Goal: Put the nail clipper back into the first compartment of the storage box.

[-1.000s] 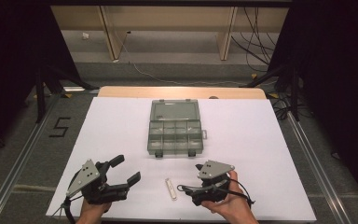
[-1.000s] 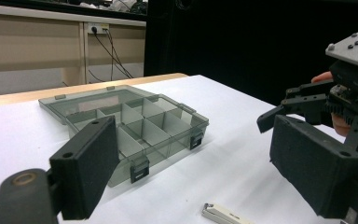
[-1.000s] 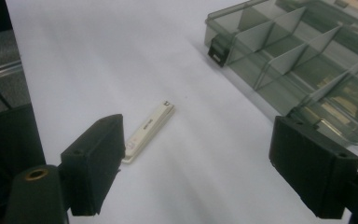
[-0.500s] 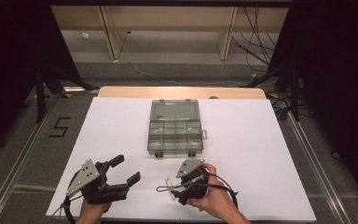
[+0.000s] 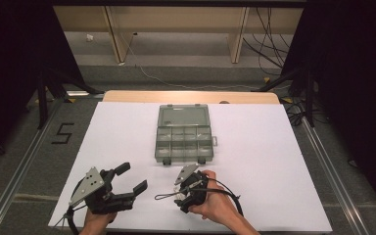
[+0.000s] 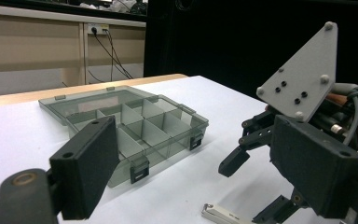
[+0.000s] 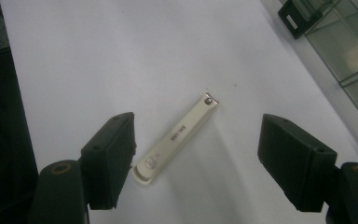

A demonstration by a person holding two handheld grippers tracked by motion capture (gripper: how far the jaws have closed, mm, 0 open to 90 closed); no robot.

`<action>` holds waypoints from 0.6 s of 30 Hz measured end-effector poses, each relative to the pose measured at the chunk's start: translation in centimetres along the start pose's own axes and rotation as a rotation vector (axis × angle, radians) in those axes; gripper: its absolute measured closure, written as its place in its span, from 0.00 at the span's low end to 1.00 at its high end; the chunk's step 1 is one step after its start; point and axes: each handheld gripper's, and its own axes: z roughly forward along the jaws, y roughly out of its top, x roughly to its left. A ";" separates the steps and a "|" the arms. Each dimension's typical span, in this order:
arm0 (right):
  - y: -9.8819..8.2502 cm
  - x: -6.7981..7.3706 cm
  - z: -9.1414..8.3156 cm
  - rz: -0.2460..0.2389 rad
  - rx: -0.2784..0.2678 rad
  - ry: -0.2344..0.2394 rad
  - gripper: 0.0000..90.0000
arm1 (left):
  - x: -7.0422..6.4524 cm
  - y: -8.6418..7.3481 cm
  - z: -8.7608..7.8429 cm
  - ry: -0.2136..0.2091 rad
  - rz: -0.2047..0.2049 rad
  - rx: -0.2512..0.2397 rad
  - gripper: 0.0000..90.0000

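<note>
A cream nail clipper (image 7: 177,135) lies flat on the white table sheet, between the wide-apart jaws of my right gripper (image 7: 200,158), which is open and tilted down over it. From above, the right gripper (image 5: 180,195) sits just in front of a clear grey compartment box (image 5: 183,136) whose lid lies open. In the left gripper view the clipper's end (image 6: 223,214) shows under the right gripper (image 6: 249,189). My left gripper (image 5: 132,178) is open with nothing in it, low at the table's front left, pointing right toward the other gripper.
The white sheet (image 5: 274,156) covers the table, with a wooden strip (image 5: 191,96) along its far edge. The box's divided compartments (image 6: 135,126) look empty. Dark curtains, cables and a shelf lie beyond the table. The table's front edge runs just behind both hands.
My right gripper has moved left and tipped down over the nail clipper, which is now between its open jaws. The left gripper has stayed put.
</note>
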 end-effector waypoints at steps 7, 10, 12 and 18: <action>0.5 0.0 0.9 -0.010 0.038 0.010 0.34 | 0.0 0.0 -0.1 0.005 0.003 0.009 0.17; 0.5 -0.1 1.1 -0.001 0.055 0.021 0.35 | 0.0 0.0 -0.1 0.004 0.002 0.008 0.17; 0.6 -0.2 1.3 -0.002 0.067 0.025 0.36 | 0.0 0.0 0.0 -0.003 0.002 0.003 0.17; 1.0 -0.3 1.9 0.014 0.100 0.046 0.40 | 0.0 0.0 0.0 0.004 0.006 0.010 0.17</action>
